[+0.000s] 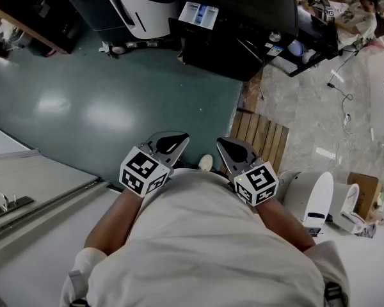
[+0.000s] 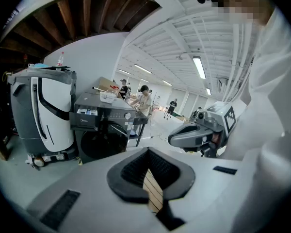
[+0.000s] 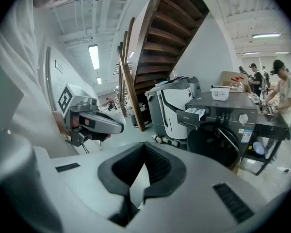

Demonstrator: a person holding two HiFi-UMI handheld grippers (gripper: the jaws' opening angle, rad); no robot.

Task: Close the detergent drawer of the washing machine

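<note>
Right gripper (image 3: 144, 146) well short of open detergent drawer (image 3: 199, 114)

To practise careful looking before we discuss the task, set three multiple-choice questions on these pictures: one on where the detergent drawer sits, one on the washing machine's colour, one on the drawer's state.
1. Where on the washing machine is the detergent drawer?
A. top left of its front
B. bottom right of its front
C. on its lid

2. What colour is the machine's body?
A. white
B. black
C. red

3. How is the drawer?
A. pushed in flush
B. pulled out
C. lying on the floor

Answers:
1 A: it sits above and left of the round door.
2 B: the casing is dark all over.
3 B: it juts forward from the front, its compartments showing.
</note>
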